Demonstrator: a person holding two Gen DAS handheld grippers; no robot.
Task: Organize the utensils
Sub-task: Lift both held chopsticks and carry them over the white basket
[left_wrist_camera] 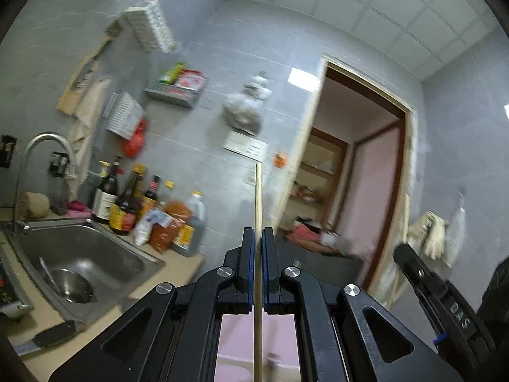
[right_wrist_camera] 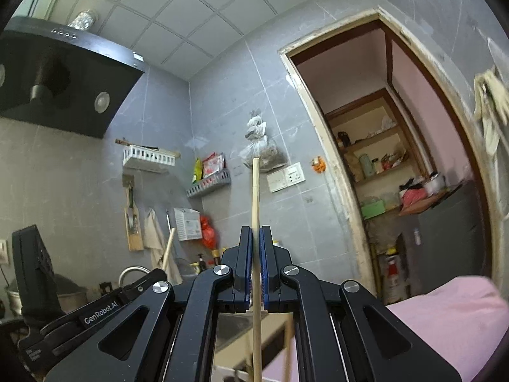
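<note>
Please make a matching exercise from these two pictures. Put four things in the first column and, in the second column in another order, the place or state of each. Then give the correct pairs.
Things
1. left chopstick
2. steel bowl
3. sauce bottles
4. range hood

Places or states
A. lying in the sink
B. mounted high on the wall, black
C. clamped between the shut pads of the left gripper, sticking out ahead
D. standing on the counter beside the sink, against the wall

Pairs: 1-C, 2-A, 3-D, 4-B
</note>
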